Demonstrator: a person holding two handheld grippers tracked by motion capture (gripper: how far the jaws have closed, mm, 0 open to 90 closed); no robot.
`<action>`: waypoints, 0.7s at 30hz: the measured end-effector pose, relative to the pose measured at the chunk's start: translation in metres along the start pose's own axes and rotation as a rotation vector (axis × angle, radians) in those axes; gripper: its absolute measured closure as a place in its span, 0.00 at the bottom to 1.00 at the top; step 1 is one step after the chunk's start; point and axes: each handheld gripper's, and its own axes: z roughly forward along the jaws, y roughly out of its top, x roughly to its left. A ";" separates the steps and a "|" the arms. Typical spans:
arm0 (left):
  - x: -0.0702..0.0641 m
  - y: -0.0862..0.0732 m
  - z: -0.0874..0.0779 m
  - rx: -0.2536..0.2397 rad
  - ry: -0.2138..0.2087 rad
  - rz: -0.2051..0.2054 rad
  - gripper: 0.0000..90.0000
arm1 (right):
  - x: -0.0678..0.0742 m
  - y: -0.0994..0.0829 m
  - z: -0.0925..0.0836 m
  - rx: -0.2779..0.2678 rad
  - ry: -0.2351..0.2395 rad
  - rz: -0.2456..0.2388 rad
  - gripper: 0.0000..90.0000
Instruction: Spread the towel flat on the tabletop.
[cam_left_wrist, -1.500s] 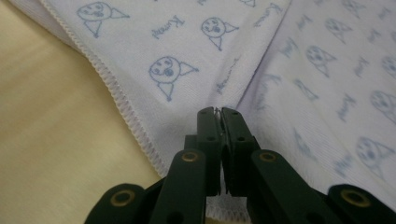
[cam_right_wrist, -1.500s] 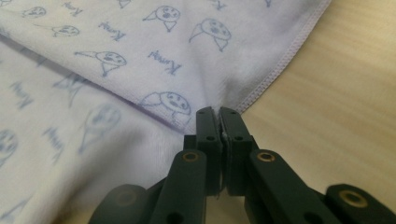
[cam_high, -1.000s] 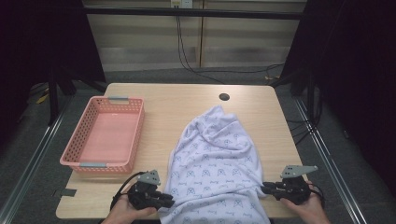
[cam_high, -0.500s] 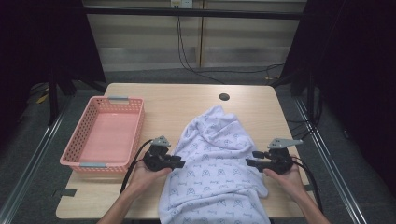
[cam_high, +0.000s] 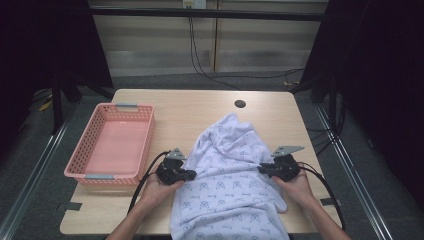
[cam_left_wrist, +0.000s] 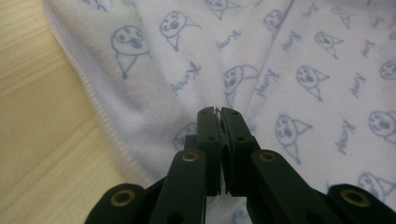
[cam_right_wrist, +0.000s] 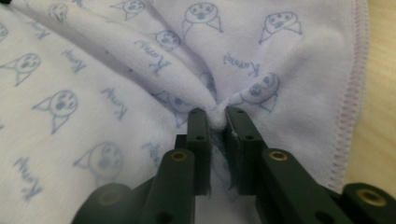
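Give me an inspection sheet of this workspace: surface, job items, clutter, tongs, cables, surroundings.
Surface: light wooden table with a dark round hole near its far edge.
Job items: white printed cloth, rumpled, hanging over the near edge.
Clutter: pink basket at the left, nothing seen inside.
Tongs: left tongs have just closed on the cloth with a thin bit between the tips; right tongs have just closed, pinching a bunched fold.
Cables: a black cable trails from the left tongs, another from the right; more wires lie on the floor behind.
Surroundings: dark curtains at both sides, pale wall panels behind.
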 end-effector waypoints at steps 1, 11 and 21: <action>-0.002 -0.002 -0.001 0.007 -0.015 -0.002 0.98 | 0.000 -0.003 -0.003 -0.001 0.004 -0.002 0.92; -0.052 -0.033 -0.022 0.088 -0.147 0.035 0.98 | 0.041 -0.042 -0.043 0.059 0.109 0.008 0.94; -0.083 -0.049 -0.036 0.126 -0.221 0.091 0.88 | 0.078 -0.058 -0.070 0.086 0.158 -0.064 0.75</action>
